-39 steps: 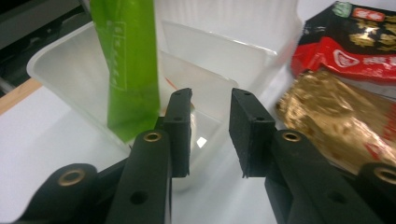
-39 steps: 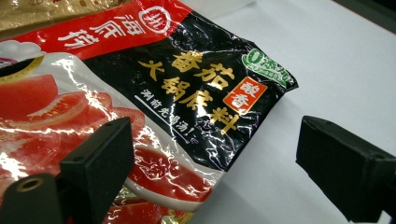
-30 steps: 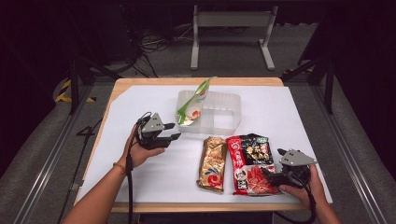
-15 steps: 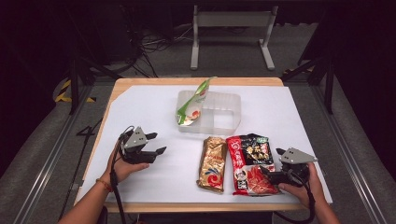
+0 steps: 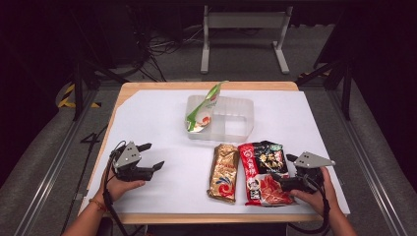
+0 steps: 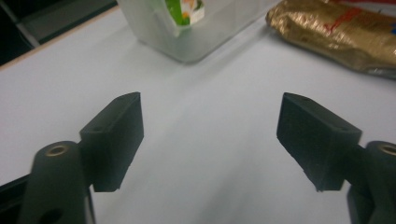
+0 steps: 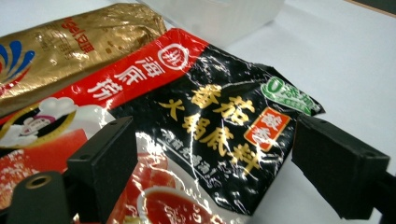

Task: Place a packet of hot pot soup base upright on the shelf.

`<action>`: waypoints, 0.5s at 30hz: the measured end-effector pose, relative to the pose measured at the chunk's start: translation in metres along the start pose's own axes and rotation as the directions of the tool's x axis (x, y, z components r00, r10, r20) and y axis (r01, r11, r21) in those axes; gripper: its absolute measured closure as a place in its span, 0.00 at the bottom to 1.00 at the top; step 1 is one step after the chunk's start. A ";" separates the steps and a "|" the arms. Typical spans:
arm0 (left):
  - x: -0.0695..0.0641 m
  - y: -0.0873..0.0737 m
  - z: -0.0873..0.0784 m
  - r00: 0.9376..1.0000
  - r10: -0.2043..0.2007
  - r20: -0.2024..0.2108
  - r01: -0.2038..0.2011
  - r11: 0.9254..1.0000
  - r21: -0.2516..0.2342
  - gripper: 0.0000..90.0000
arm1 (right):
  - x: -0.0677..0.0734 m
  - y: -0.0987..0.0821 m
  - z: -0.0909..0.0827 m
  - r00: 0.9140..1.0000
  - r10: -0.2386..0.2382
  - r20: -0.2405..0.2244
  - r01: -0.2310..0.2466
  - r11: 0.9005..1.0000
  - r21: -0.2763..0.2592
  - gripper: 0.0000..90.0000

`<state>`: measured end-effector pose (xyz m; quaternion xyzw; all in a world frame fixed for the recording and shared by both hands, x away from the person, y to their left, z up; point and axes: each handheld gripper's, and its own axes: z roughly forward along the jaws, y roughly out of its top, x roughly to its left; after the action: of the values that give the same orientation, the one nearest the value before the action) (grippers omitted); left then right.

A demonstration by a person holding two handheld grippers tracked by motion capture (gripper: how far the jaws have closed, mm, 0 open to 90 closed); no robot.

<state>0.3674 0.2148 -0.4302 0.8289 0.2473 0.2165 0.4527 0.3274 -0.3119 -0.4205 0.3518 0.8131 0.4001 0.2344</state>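
Observation:
My left gripper hovers low over the white sheet at the front left. Its jaws have just been opening, and in the left gripper view the gripper stands open with only bare sheet between the pads. A green pouch leans upright in the left end of a clear plastic tub. A gold packet and a red-and-black sauce packet lie side by side at the front. My right gripper is open at the red packet's right edge; the packet lies between the wide jaws, pads off it.
A white sheet covers the wooden table, whose edge shows at the back. The tub and the gold packet lie beyond my left gripper. A metal stand and cables sit on the floor behind.
My left gripper has moved away from the tub toward the front left of the table and sunk a little, and its jaws have widened. The right gripper has stayed put.

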 end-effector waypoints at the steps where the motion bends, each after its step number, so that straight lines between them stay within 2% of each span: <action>1: 0.001 -0.003 0.000 1.000 -0.014 -0.005 0.014 1.000 0.006 0.24 | 0.000 0.000 0.000 1.000 0.000 0.000 0.000 1.000 0.000 0.16; 3: 0.004 -0.006 -0.002 1.000 -0.020 -0.021 0.020 1.000 0.004 0.18 | -0.002 0.005 0.003 1.000 0.007 -0.029 -0.008 1.000 -0.007 0.15; 5: 0.006 -0.008 -0.004 0.998 -0.043 -0.036 0.043 0.999 0.001 0.15 | -0.004 0.010 0.005 0.999 0.011 -0.049 -0.012 1.000 -0.016 0.16; 11: 0.004 -0.008 -0.005 0.998 -0.043 -0.049 0.044 0.999 0.001 0.11 | -0.004 0.022 0.008 0.995 0.016 -0.095 -0.017 1.000 -0.016 0.17; 13: 0.003 -0.007 -0.004 0.998 -0.036 -0.050 0.036 0.999 0.003 0.10 | -0.003 0.029 0.011 0.995 -0.016 -0.097 0.016 1.000 -0.002 0.18; 15: 0.001 -0.006 -0.003 0.998 -0.033 -0.047 0.033 0.999 0.004 0.09 | -0.005 0.035 0.015 0.992 -0.001 -0.126 0.000 1.000 -0.010 0.19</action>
<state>0.3656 0.2199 -0.4335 0.8203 0.2722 0.2279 0.4485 0.3535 -0.2931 -0.4003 0.3243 0.8244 0.4255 0.1844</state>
